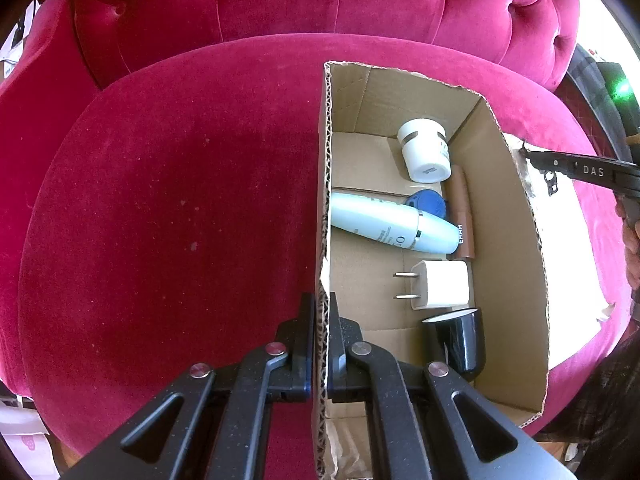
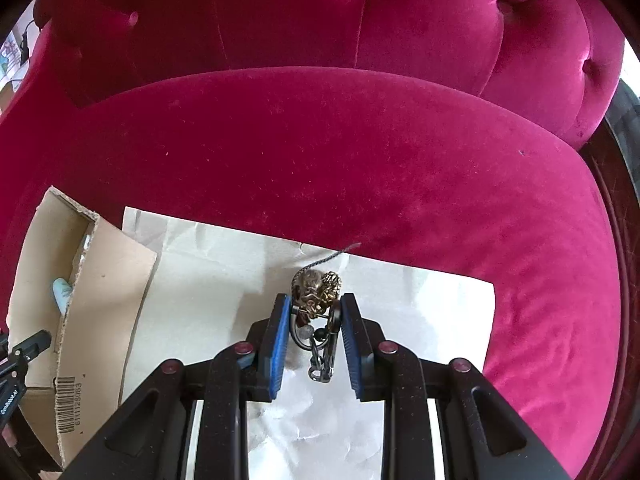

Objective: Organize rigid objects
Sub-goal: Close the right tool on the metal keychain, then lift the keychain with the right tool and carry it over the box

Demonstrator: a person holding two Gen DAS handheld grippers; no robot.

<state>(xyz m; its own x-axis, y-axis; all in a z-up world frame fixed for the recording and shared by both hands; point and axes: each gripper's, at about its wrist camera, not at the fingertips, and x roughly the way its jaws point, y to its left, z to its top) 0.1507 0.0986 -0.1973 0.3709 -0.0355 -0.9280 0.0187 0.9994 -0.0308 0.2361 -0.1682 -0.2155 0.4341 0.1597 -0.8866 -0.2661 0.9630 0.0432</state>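
My left gripper (image 1: 322, 320) is shut on the near left wall of an open cardboard box (image 1: 326, 184) that stands on a pink velvet seat. Inside lie a white jar (image 1: 426, 156), a pale blue bottle (image 1: 392, 224), a blue cap (image 1: 428, 202), a brown tube (image 1: 462, 216), a white plug adapter (image 1: 440, 290) and a black cup (image 1: 460, 344). My right gripper (image 2: 314, 312) is closed on a brass keychain with a metal ring (image 2: 316, 300), just above white paper (image 2: 208, 280). The right gripper also shows in the left wrist view (image 1: 532, 156), beside the box's right wall.
The pink tufted chair back (image 2: 360, 20) rises behind the seat (image 2: 400, 168). The box's outer wall with a barcode (image 2: 100, 320) stands left of the paper. The seat's dark wooden rim (image 2: 616, 200) curves on the right.
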